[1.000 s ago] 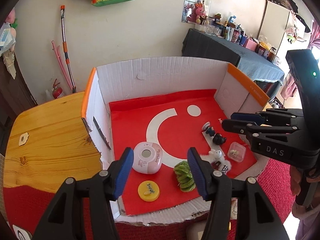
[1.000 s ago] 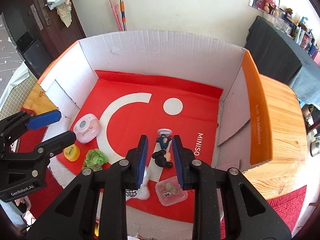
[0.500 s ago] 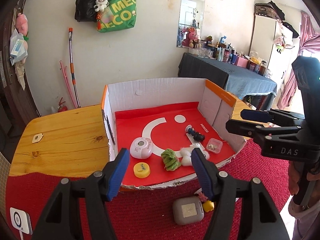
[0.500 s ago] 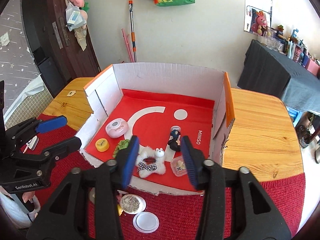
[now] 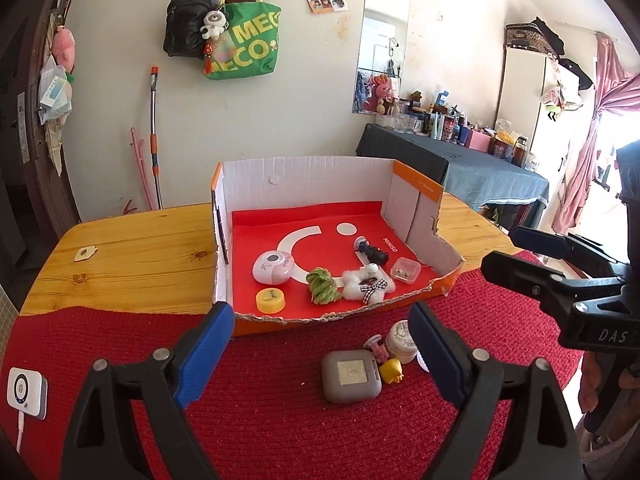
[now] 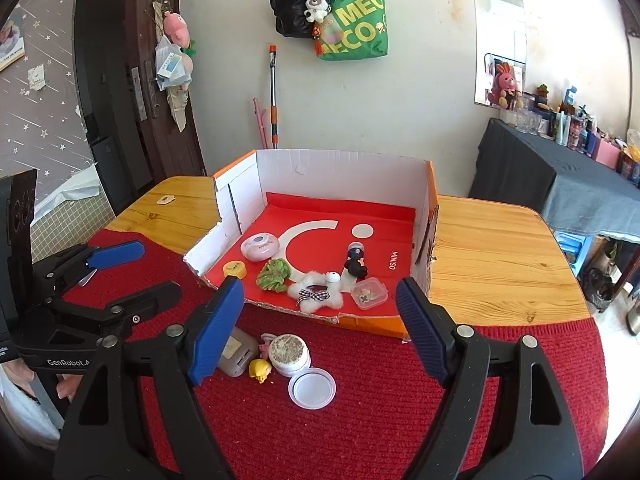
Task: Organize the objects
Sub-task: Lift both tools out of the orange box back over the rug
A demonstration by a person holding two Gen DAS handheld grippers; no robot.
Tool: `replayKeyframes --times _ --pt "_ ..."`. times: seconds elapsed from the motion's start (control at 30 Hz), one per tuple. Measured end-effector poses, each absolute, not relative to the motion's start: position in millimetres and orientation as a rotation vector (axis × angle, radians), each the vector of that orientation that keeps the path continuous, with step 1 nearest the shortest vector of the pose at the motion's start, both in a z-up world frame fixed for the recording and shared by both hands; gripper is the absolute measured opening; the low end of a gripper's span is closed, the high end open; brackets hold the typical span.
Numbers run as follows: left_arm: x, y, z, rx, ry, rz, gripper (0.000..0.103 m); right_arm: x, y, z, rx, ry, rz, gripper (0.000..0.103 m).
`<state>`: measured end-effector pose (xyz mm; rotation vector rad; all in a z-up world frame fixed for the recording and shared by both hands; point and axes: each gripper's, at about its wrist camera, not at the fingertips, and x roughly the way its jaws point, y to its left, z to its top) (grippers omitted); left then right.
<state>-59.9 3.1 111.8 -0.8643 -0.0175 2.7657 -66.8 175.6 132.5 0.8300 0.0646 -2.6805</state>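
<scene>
Cardboard box (image 6: 344, 176) holds six small items already. Grey case (image 5: 351, 376), jar (image 6: 289, 354), lid (image 6: 312, 390) remain outside on red mat (image 6: 360, 420). Both hand-held grippers, left (image 5: 320, 354) and right (image 6: 320, 324), opening, empty.

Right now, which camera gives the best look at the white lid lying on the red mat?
The right wrist view: the white lid lies fully in sight beside the open jar. In the left wrist view only a sliver of it peeks out behind a gripper finger.

We see a wooden counter (image 6: 496, 248) half covered by a red knitted mat (image 6: 360, 400); a torn cardboard box (image 6: 340, 168) sits across both, beside a small tag (image 5: 85, 254).
</scene>
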Motion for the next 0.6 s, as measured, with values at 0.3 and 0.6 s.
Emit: replayKeyframes --times 0.3,0.6 --pt "-48.3 5.9 85.3 -0.915 -0.044 2.771 0.097 -48.8 178.0 104.1 0.848 0.031 -2.702 0.089" --pt "-49.5 11.2 39.3 -1.101 -0.077 2.699 0.097 -47.6 180.6 52.0 0.987 -0.021 -2.675 0.093"
